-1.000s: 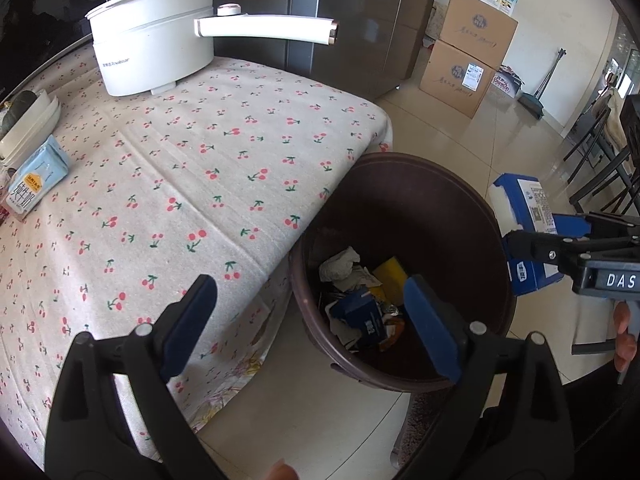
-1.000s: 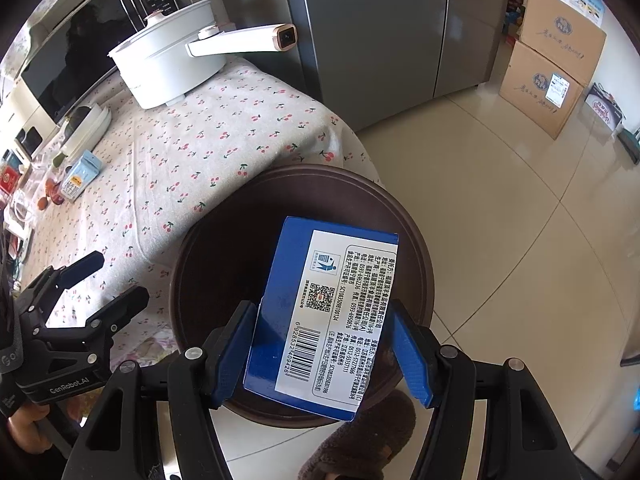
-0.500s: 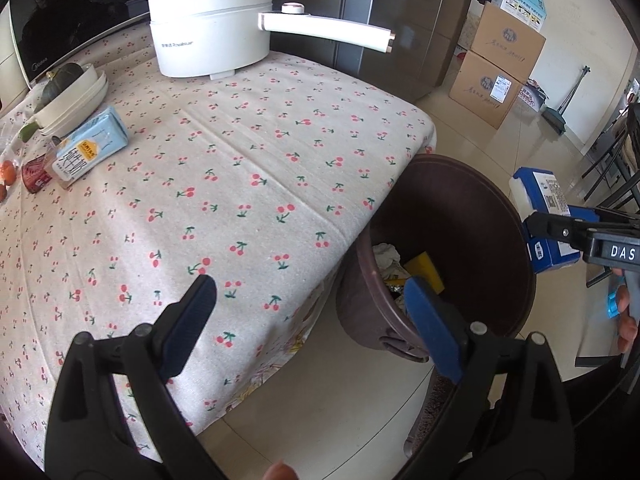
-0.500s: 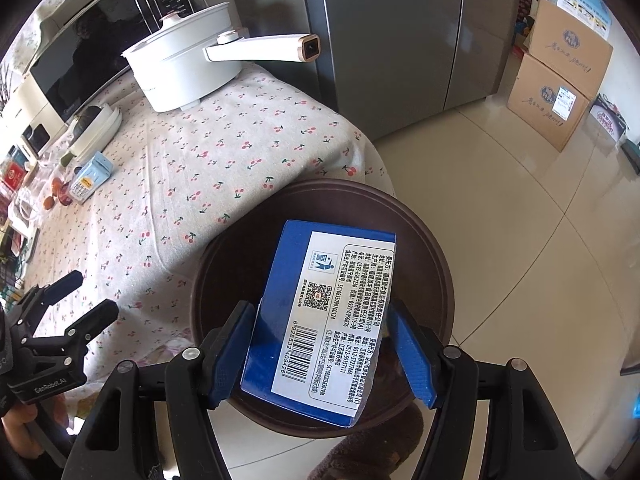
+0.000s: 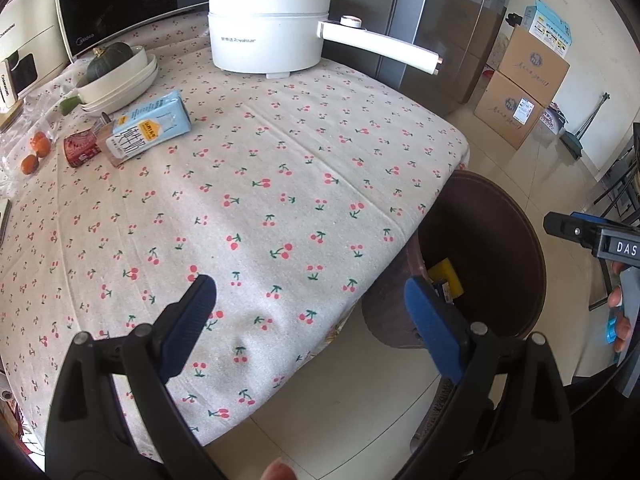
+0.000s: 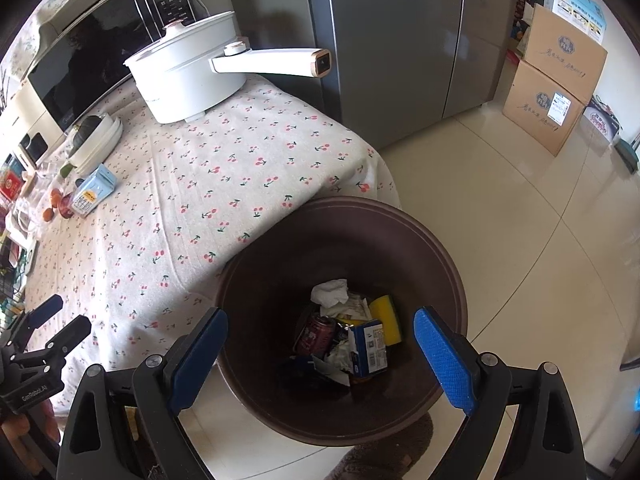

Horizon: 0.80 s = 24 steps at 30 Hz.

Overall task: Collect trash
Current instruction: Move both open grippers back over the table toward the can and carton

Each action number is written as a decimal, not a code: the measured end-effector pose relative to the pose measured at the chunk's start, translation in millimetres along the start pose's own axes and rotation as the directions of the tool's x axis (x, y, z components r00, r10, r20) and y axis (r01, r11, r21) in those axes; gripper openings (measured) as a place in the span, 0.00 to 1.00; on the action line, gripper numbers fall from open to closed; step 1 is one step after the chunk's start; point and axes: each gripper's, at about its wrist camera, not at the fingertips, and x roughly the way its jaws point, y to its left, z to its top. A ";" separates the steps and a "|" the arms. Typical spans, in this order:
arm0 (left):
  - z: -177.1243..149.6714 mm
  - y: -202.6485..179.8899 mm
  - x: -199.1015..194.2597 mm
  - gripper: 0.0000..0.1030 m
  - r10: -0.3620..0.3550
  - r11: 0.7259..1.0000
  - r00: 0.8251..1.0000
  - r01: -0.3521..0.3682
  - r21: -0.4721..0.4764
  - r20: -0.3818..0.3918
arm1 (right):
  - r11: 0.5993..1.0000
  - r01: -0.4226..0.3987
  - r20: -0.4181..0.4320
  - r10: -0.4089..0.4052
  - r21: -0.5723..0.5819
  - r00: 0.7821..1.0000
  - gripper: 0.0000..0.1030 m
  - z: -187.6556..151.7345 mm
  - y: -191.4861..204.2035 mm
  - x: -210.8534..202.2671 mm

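The table (image 5: 280, 168), draped in a cherry-print cloth, ends in a rounded corner that overhangs the rim of the brown round bin (image 6: 448, 272), which stands on glossy pale floor tiles with open room on its far side. A white pot (image 5: 268, 36) sits at the table's far edge. The left gripper (image 5: 308, 312) hangs wide open over the table's near edge. The right gripper (image 6: 320, 344), jaws opening with nothing between them, hovers above the bin. Inside the bin lies the blue carton (image 6: 370, 346) among crumpled paper.
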 end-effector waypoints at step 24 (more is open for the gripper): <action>-11.1 148.4 -55.3 0.92 0.161 0.953 0.987 -0.158 -0.257 -0.010 | 0.984 -0.076 -0.016 0.074 -0.160 0.997 0.93 19.2 124.4 13.4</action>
